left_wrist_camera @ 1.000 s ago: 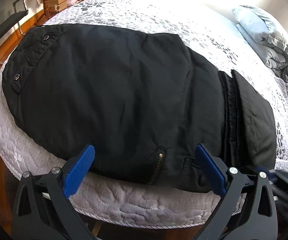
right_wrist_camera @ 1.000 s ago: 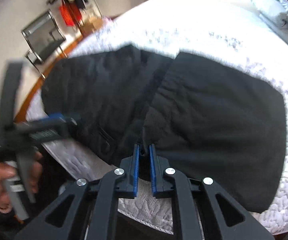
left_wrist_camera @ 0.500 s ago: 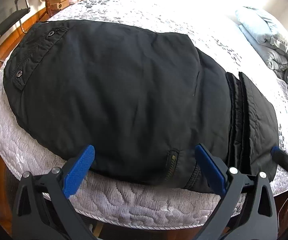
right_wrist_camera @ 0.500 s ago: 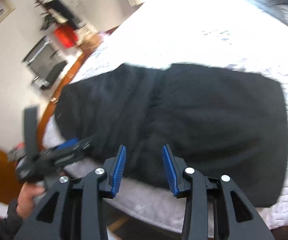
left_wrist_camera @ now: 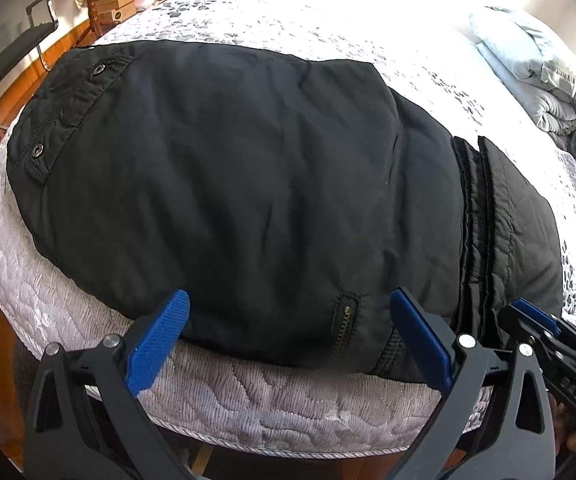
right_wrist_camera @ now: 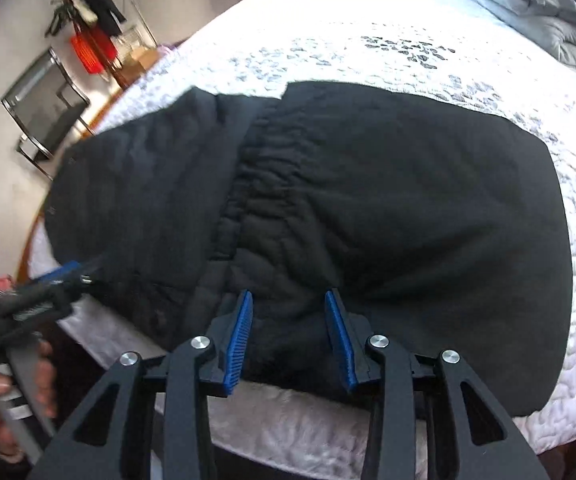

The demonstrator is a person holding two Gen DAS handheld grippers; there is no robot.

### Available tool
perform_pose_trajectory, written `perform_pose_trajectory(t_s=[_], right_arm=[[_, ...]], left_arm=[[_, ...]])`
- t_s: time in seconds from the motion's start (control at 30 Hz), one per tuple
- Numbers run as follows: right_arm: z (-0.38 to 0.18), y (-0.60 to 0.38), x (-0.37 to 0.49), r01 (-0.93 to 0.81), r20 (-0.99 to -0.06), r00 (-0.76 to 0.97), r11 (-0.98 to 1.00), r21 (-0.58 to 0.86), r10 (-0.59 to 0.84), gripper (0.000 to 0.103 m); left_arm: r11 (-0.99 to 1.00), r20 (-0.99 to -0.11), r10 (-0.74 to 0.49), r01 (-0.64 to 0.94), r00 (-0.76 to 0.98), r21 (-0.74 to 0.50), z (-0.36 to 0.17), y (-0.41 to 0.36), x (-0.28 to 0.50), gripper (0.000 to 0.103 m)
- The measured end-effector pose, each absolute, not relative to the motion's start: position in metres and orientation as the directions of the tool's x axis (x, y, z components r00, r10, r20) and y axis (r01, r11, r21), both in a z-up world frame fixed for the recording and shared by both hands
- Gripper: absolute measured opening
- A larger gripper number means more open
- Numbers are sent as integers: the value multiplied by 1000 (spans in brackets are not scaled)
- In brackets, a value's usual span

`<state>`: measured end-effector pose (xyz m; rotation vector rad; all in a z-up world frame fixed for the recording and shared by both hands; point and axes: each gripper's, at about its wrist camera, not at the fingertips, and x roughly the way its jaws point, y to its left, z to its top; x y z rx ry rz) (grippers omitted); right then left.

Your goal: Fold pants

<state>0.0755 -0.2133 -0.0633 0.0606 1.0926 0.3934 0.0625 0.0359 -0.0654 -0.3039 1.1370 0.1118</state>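
Black pants point(left_wrist_camera: 239, 200) folded, filling frame centre on my bed point(left_wrist_camera: 271, 396), my left tool point(left_wrist_camera: 288, 344) spread wide at their near edge, my right tool point(right_wrist_camera: 288, 336) spread, holding nothing, lower centre over waistband.

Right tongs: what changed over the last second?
The right tongs, shut on the pants' near edge a second ago, let go and now stand open over the gathered waistband. The left tongs stayed open at the near edge; the pants stayed folded on the bed.
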Motion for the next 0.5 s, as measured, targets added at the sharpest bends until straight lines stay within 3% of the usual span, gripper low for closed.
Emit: perform_pose_trajectory(t_s=[0.2, 0.5], right_arm=[[-76, -213, 70, -269, -872, 384, 941, 207, 302, 39], [-52, -239, 65, -224, -830, 418, 927, 300, 369, 40]], left_arm=[[955, -909, -60, -241, 413, -173, -66, 34, 64, 100], [955, -887, -32, -248, 460, -163, -46, 61, 64, 100]])
